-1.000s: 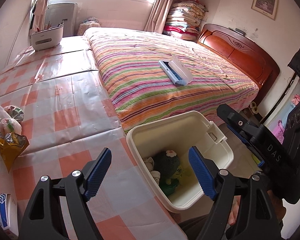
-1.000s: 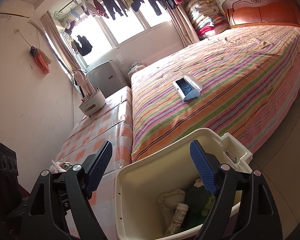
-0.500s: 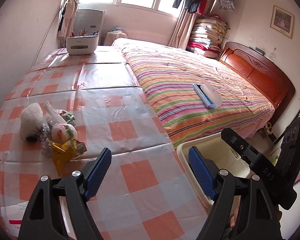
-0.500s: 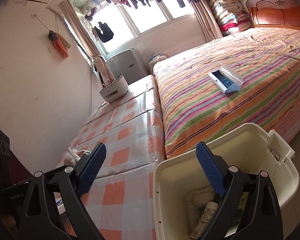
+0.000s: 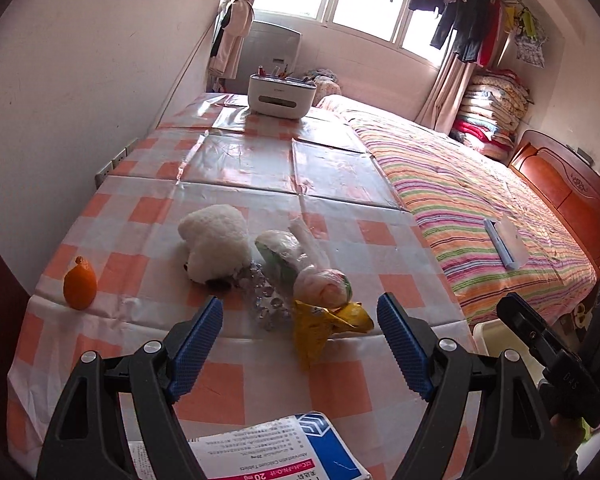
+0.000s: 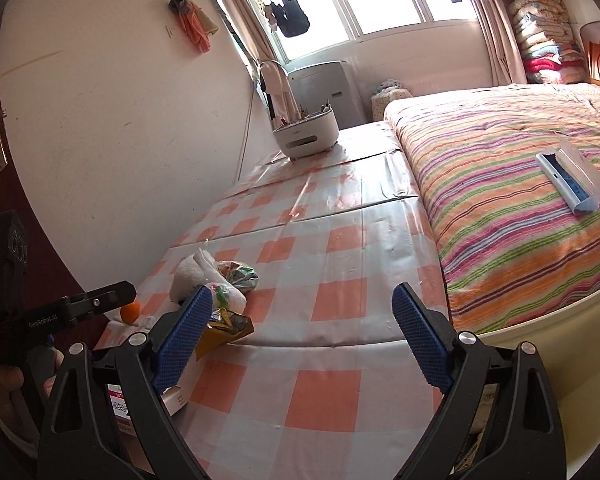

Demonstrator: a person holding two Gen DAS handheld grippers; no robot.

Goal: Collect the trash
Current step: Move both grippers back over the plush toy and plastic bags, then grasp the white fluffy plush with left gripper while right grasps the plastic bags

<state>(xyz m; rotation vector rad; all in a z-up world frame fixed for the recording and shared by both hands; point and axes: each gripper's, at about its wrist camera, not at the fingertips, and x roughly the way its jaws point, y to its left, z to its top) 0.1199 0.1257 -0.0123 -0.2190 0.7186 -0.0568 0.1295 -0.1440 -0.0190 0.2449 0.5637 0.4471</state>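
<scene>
Trash pile mid-table on orange-and-white checked plastic tablecloth (image 5: 340, 384): crumpled yellow foil snack wrapper (image 5: 324, 326) nearest, w/ tied clear plastic bag of pink-green scraps (image 5: 324, 286) just behind, touching; another clear bag w/ green-white contents (image 5: 282, 254) behind that; crinkled clear cellophane (image 5: 262, 300) to its left. White fluffy plush toy (image 5: 216, 242) touching pile on far-left side. Small orange citrus fruit (image 5: 80, 284) well apart at left edge. White-and-blue cardboard medicine box (image 5: 276, 454) at near edge, under left tongs.

Cream plastic bin (image 6: 560, 340) at right, beside table corner, in front of striped bed; contents not visible here.

Left tongs (image 5: 300, 344): wide open, nothing held, aimed at yellow wrapper. Right tongs (image 6: 300, 340): jaws just been opening, now wide, empty, over bare tablecloth right of pile.

Step, by judgement: reaching for next piece, approach phase. Several pieces left, so task partway.

Next move needs: lower left tongs over wrapper, straddle crumpled body, close gently (foil likely slips/crushes), lift clear w/o dragging bag, carry right to bin.
</scene>
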